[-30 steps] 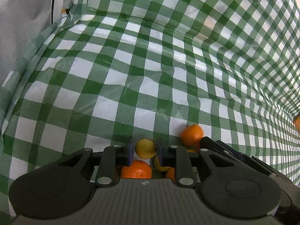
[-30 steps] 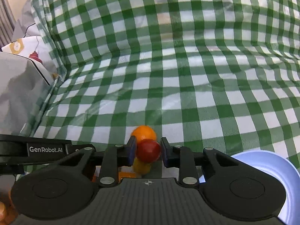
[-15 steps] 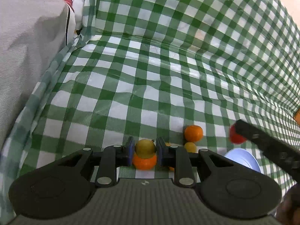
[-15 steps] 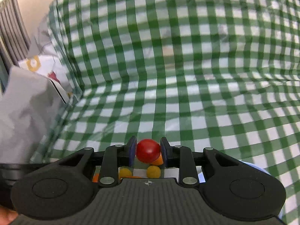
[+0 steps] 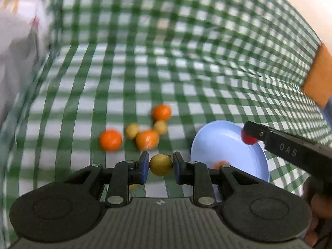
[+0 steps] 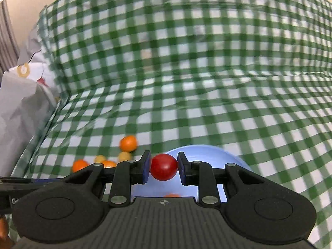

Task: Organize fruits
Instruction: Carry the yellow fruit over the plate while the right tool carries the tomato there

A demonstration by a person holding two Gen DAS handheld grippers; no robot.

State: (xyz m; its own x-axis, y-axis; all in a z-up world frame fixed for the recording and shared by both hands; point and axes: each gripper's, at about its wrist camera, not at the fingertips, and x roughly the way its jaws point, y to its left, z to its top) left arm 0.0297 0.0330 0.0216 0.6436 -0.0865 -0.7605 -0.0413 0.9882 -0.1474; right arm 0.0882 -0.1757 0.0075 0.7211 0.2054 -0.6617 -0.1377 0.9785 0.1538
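Jaws of both grippers pinch fruit — right gripper (image 6: 164,167) a red fruit (image 6: 164,167), left gripper (image 5: 160,165) a yellow one (image 5: 160,165) — either could roll from a light pinch, missing the blue bowl (image 5: 209,143) beyond them.

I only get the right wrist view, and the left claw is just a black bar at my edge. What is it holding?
Observer: The left claw is shut on a yellow fruit.
Operator: Is it over the bowl like mine?
Observer: No. In the left wrist view it sits left of the bowl, with checked cloth behind it.
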